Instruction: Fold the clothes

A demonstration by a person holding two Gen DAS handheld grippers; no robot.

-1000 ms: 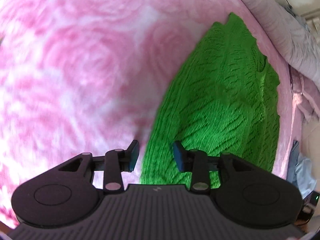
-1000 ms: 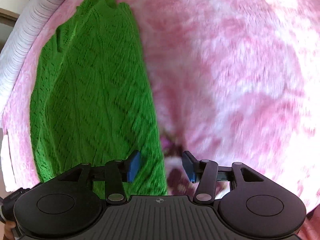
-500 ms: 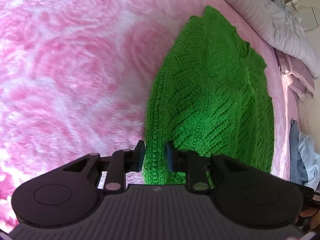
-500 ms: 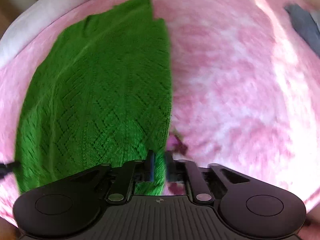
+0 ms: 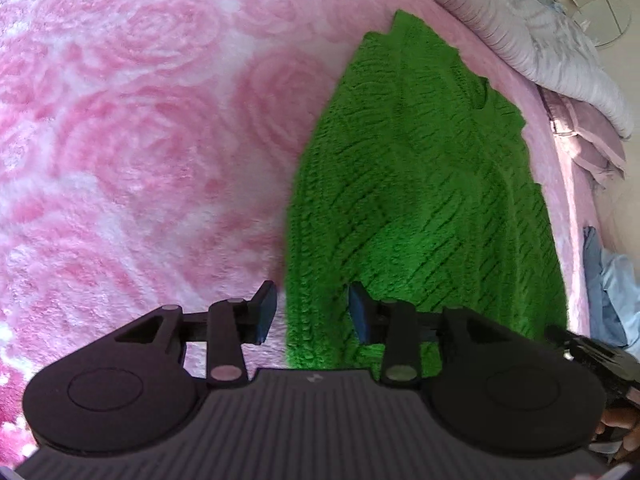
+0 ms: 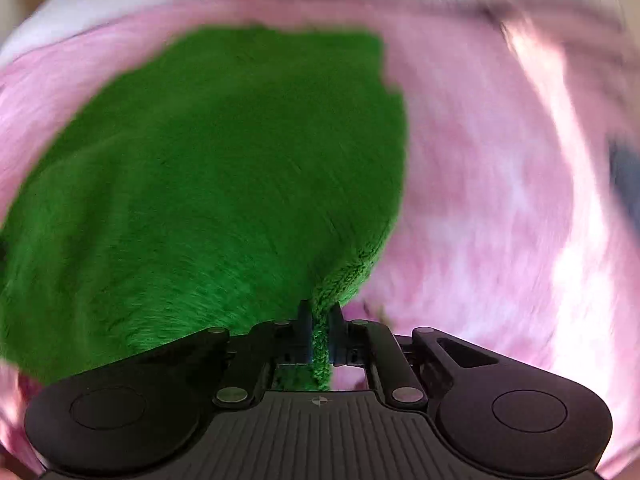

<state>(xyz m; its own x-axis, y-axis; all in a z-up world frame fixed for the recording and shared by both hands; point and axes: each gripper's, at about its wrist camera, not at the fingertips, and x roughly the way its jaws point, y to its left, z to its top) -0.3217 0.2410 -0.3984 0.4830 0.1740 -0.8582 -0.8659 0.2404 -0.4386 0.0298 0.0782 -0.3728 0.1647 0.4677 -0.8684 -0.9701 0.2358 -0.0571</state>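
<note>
A bright green knitted sweater (image 5: 416, 184) lies on a pink rose-patterned blanket (image 5: 140, 140). My left gripper (image 5: 312, 312) is open, its jaws standing either side of the sweater's near left edge, which lies between them. In the right wrist view the sweater (image 6: 224, 168) fills the left and middle, blurred by motion. My right gripper (image 6: 320, 328) is shut on the sweater's near right corner, and a fold of knit bunches up between the jaws.
A grey-white ribbed duvet (image 5: 532, 36) runs along the far right side of the bed. A mauve pillow (image 5: 588, 148) lies below it. Light blue cloth (image 5: 612, 288) sits past the bed's right edge. A dark object (image 6: 624, 176) shows blurred at the right.
My left gripper closed on the sweater edge half a second ago and has now opened again. My right gripper closed on the corner and is moving with it, blurring the view.
</note>
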